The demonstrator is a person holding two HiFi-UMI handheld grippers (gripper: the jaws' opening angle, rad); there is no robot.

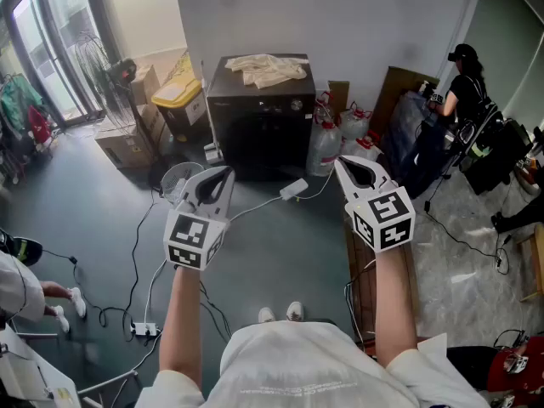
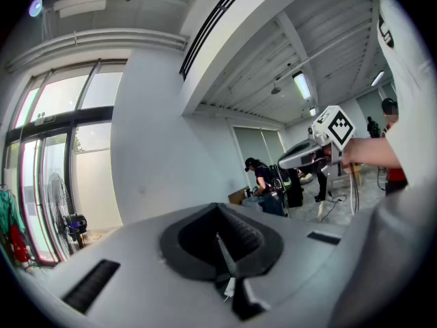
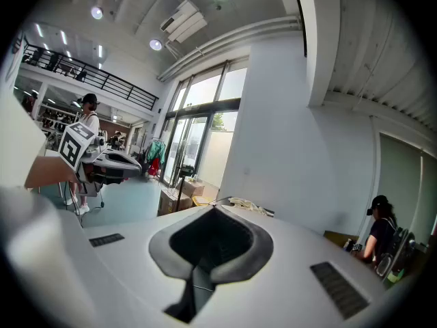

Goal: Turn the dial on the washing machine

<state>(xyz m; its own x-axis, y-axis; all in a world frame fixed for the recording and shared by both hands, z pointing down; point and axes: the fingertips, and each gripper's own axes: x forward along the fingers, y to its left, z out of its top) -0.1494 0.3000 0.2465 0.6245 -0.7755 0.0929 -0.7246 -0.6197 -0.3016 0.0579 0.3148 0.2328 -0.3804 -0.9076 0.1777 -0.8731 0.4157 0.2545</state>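
- Tools first: your left tool [image 1: 219, 177] and right tool [image 1: 347, 167] both have their jaws together, empty.
- Walk closer; the washing machine [image 1: 259, 121] stands against the wall [image 1: 357, 24], well apart from both.
- Open one tool before reaching its front-panel dial [image 1: 296, 104].

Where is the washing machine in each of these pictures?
Head view: the washing machine is the black box at top centre, with a cloth lying on it.
Left gripper view: not in it.
Right gripper view: only its top edge shows, near the middle, with the cloth on it.
Shared landmark: the person in black wearing a cap, at the right in every view.
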